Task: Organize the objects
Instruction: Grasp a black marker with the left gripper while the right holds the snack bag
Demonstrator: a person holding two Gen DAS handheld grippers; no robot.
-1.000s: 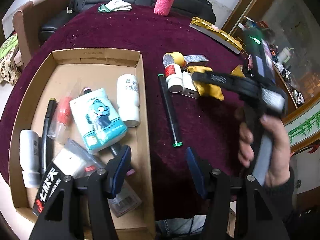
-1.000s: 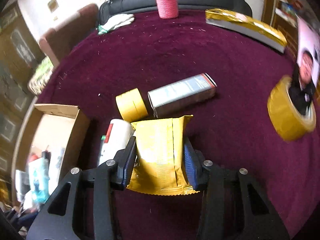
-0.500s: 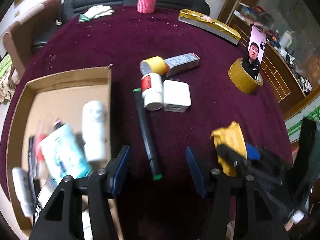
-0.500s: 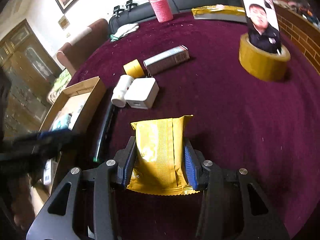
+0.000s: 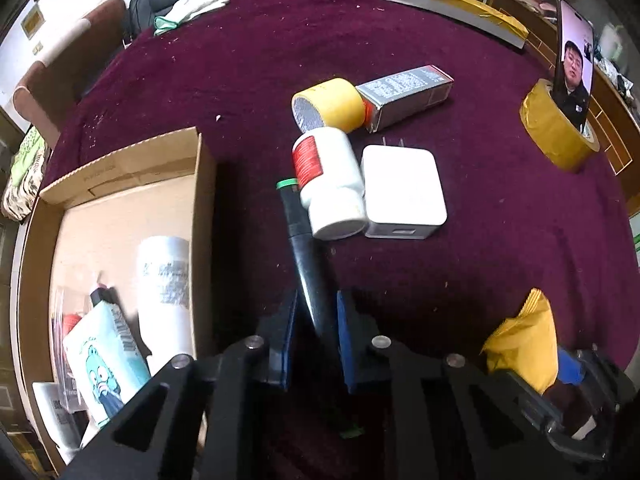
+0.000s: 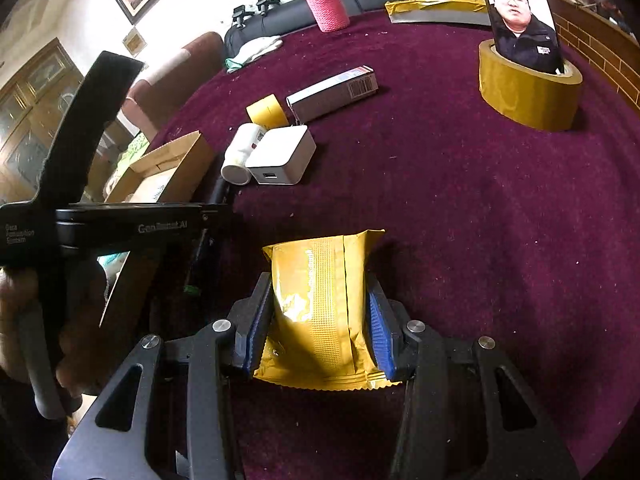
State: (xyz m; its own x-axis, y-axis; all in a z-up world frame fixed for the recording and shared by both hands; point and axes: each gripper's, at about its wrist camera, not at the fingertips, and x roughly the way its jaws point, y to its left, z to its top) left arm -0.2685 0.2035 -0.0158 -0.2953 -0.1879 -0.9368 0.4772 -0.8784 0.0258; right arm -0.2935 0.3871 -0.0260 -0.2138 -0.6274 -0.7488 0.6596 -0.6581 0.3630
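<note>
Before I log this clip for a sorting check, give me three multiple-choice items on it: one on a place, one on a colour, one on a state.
1. Where does the phone stand?
A. in the cardboard box
B. in the big tape roll
C. on the charger

2. What colour is the packet in the right gripper?
A. yellow
B. blue
C. white

3. How do the left gripper jaws stand?
A. wide open over the bottle
B. closing on the black marker
C. gripping the small tape roll

Key: B, the phone rises from the big tape roll; A, its wrapper is yellow; B, the black marker lies between the narrowed jaws.
</note>
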